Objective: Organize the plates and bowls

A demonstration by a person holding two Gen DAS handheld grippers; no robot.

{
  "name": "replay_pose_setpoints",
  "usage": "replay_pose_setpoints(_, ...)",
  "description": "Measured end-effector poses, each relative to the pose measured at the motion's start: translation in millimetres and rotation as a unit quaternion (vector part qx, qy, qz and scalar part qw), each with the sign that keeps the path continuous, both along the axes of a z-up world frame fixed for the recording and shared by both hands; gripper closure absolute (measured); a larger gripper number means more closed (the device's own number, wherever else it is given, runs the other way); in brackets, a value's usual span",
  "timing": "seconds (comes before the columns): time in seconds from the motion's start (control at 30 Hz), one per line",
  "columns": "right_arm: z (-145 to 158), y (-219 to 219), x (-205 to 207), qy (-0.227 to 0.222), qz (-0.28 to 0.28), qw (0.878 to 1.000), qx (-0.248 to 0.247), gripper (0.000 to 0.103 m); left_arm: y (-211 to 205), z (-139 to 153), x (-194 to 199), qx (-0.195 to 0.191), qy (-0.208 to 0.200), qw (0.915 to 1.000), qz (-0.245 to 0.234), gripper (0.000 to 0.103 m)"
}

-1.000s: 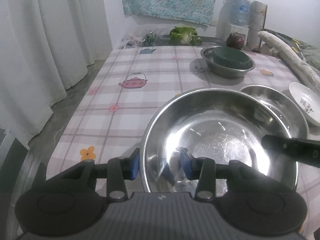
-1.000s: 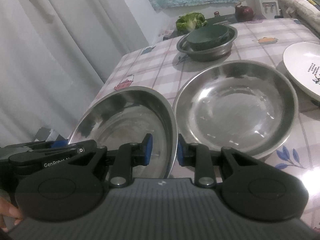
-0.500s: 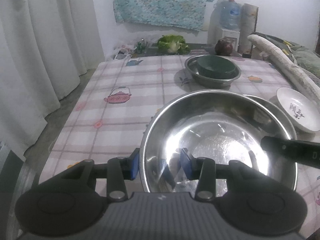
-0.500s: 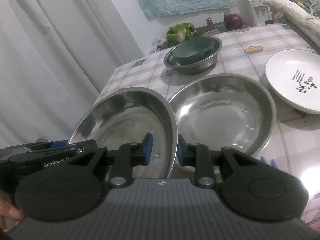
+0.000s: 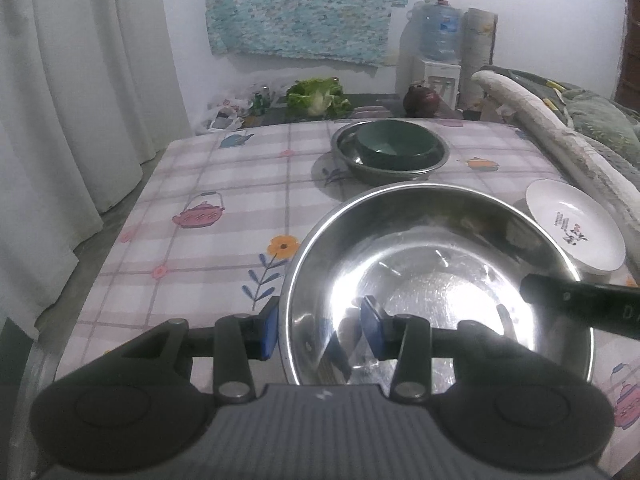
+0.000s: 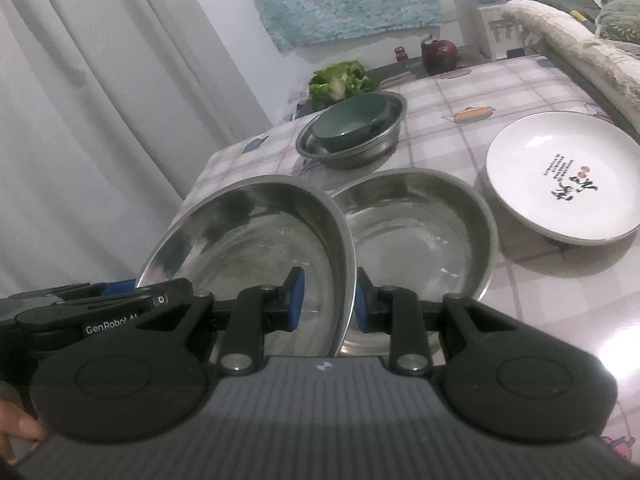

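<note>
Your left gripper (image 5: pixel 320 326) and right gripper (image 6: pixel 327 300) each pinch the rim of the large steel bowl (image 5: pixel 436 280), low in both frames. At center of the right view, a second steel bowl (image 6: pixel 420 236) sits beside the white plate (image 6: pixel 564 176).

Bare tablecloth (image 5: pixel 224 184) is lying open across the left half, while the right is crowding up: held steel bowl (image 5: pixel 436 280) near, second steel bowl (image 6: pixel 420 240) beside it, white plate (image 6: pixel 564 176) right, nested bowls (image 5: pixel 390 152) far.
</note>
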State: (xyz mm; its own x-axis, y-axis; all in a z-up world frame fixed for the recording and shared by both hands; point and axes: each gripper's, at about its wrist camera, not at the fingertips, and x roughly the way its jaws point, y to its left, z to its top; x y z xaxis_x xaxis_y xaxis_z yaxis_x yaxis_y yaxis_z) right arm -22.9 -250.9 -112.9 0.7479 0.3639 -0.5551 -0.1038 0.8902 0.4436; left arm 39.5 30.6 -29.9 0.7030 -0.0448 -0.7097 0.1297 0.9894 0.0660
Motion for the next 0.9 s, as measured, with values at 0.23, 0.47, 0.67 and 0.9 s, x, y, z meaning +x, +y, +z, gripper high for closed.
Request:
replay_pose_setpoints(0.23,1,-15,-2,0.000,-0.014,1.000,0.001,0.077,-15,-1,6,-0.002,0.002,0.9999,-0.011,0.060)
replay_pose_setpoints(0.47,1,-30,0,0.002,-0.028,1.000,0.002,0.076,-31,-1,12,-0.003,0.003,0.9997,-0.024,0.060)
replay_pose_setpoints(0.67,0,-42,1,0.004,-0.042,0.999,0.004,0.076,-44,-2,21,-0.001,0.005,0.9994,-0.035,0.060)
replay_pose_setpoints(0.9,-3,-53,8,0.008,-0.054,0.998,0.006,0.076,-55,-5,30,0.002,0.011,0.9990,-0.043,0.060)
